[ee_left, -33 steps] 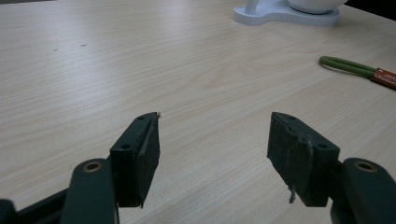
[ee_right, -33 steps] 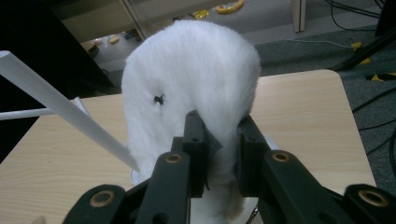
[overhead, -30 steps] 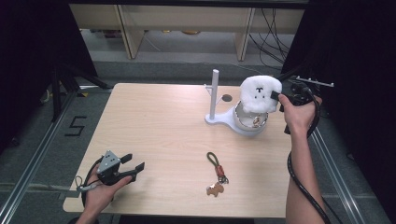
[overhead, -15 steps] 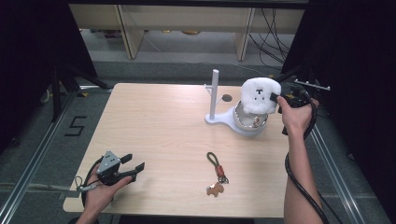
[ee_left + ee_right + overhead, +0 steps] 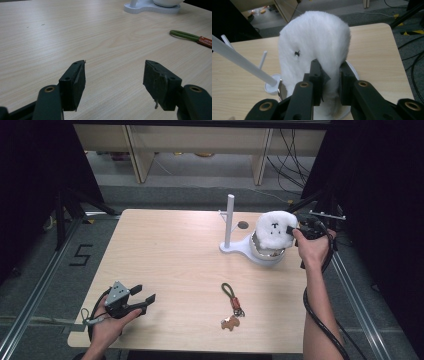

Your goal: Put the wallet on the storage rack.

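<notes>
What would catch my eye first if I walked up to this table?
Most striking is the fluffy white toy at the table's far right, pinched between the jaws of the right gripper just over a bowl on a white stand with an upright post. Near the front edge lies a keychain with a green loop and a small brown charm. At the front left, the left gripper hangs over bare wood with its jaws wide apart.

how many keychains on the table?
1. The keychain lies on the table, near the front edge right of centre; its green loop also shows in the left gripper view. The white plush might hide something.
</notes>
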`<state>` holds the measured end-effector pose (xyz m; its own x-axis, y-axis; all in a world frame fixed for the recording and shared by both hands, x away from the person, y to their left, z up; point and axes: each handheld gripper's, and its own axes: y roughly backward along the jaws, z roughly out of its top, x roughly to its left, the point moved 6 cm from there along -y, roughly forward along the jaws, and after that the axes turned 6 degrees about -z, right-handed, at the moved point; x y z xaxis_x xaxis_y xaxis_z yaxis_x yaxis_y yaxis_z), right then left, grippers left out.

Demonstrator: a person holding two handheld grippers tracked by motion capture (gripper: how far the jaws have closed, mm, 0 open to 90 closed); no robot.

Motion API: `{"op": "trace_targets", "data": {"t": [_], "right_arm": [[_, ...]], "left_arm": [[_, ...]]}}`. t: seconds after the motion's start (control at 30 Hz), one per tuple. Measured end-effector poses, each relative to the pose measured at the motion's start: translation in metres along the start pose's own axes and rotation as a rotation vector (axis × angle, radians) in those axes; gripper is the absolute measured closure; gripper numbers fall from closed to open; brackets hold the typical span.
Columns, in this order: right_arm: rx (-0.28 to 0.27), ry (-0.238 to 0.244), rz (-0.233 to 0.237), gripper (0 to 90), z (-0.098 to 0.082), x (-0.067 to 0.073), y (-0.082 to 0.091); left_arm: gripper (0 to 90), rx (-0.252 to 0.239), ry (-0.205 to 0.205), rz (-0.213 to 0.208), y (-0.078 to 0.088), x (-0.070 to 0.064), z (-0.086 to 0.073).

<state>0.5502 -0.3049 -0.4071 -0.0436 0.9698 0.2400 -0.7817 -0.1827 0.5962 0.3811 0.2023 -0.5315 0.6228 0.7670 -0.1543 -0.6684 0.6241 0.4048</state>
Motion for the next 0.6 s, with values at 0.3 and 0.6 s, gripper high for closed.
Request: {"op": "trace_targets", "data": {"t": [0.3,0.6], "right_arm": [[0.058,0.077,-0.056,76.8,-0.015,-0.005,-0.01],[0.06,0.169,-0.093,75.7,-0.015,-0.003,-0.013]], "left_arm": [[33.8,0.004,-0.005,0.005,0.001,0.001,0.0],[33.8,0.006,-0.007,0.002,0.001,0.0,0.0]]}}
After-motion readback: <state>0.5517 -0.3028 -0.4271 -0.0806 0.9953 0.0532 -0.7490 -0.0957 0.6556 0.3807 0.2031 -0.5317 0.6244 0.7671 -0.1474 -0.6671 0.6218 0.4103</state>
